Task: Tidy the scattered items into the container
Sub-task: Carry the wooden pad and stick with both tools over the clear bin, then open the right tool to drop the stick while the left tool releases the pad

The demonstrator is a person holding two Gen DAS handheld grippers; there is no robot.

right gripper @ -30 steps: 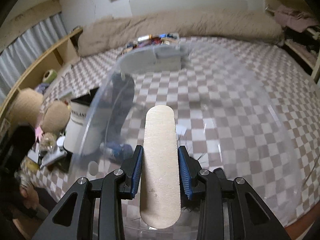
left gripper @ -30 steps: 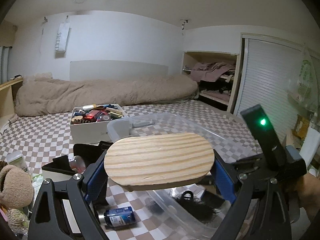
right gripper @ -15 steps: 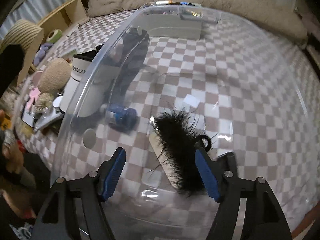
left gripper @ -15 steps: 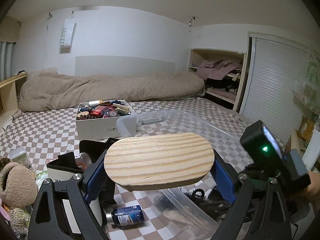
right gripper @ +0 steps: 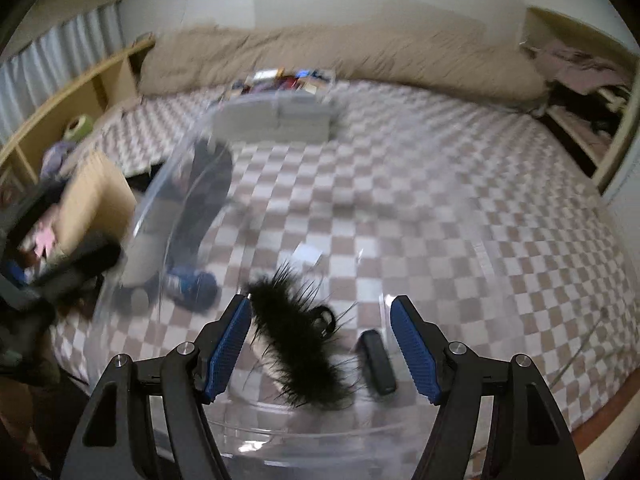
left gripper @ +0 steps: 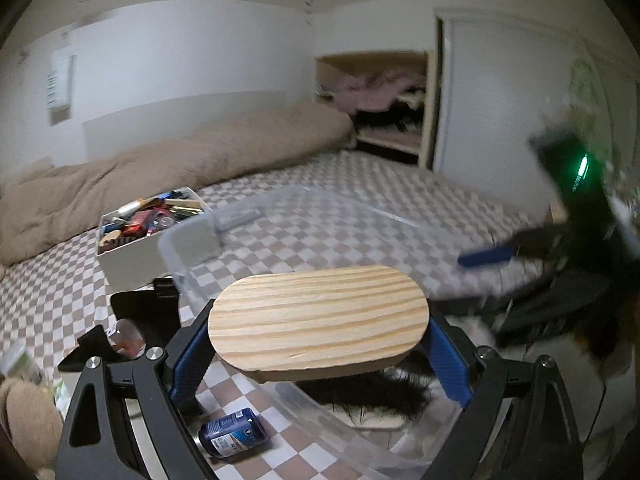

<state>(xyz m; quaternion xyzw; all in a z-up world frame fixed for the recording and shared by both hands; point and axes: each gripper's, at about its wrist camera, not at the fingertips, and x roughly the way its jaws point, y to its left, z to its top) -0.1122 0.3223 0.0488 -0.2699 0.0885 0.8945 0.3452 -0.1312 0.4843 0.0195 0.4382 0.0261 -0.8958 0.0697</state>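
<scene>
With right gripper (right gripper: 320, 354) jaws just opened, brush (right gripper: 298, 350) dropped in bin (right gripper: 168, 184); left gripper (left gripper: 318, 356) grasping board (left gripper: 318, 318), next in.

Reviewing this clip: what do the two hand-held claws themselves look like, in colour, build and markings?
Both match: the left claw and right claw have black angular frames with triangular cut-outs, silver screw heads at the pivots, and blue textured pads. From the left wrist view, the right unit carries a black block with a green light. No sleeves show clearly.
</scene>
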